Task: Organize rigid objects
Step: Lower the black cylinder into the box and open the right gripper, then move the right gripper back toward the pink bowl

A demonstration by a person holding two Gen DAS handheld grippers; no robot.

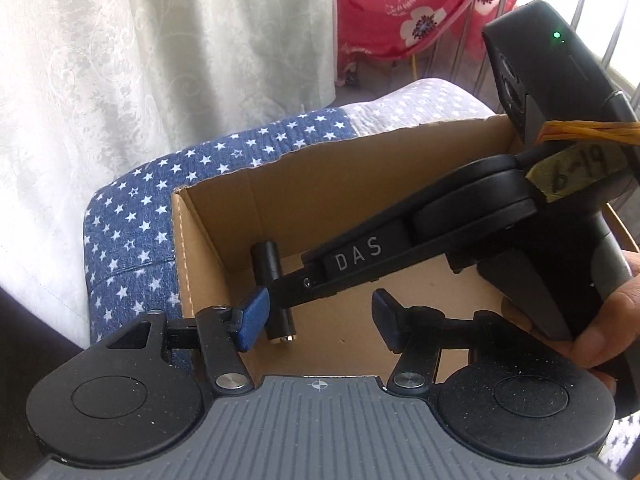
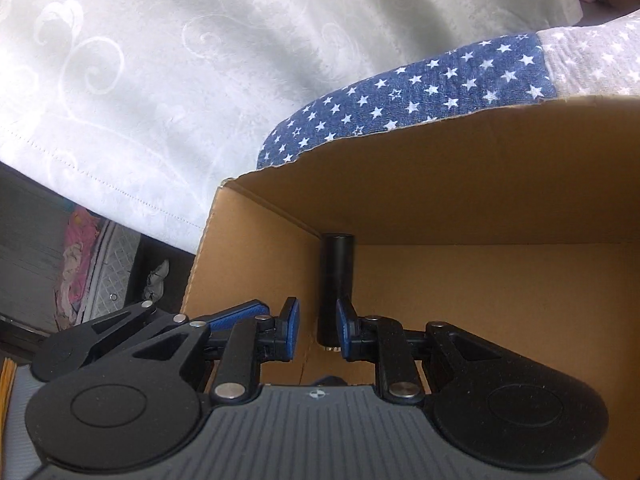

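A black cylinder (image 1: 274, 292) with a metal end lies on the floor of an open cardboard box (image 1: 304, 196), near its left wall. My left gripper (image 1: 320, 320) is open over the box's near edge, empty, its left pad beside the cylinder. My right gripper (image 2: 318, 330) reaches into the box from the right; in the left wrist view its body (image 1: 400, 256) crosses above the cylinder. In the right wrist view the cylinder (image 2: 338, 276) lies between the blue pads (image 2: 292, 328) with small gaps on both sides; the jaws stand open.
The box sits on a surface covered by a blue star-print cloth (image 1: 132, 216). A white patterned curtain (image 1: 120, 60) hangs at the left and back. A red floral fabric (image 1: 400, 4) and metal bars (image 1: 472, 52) are at the back right.
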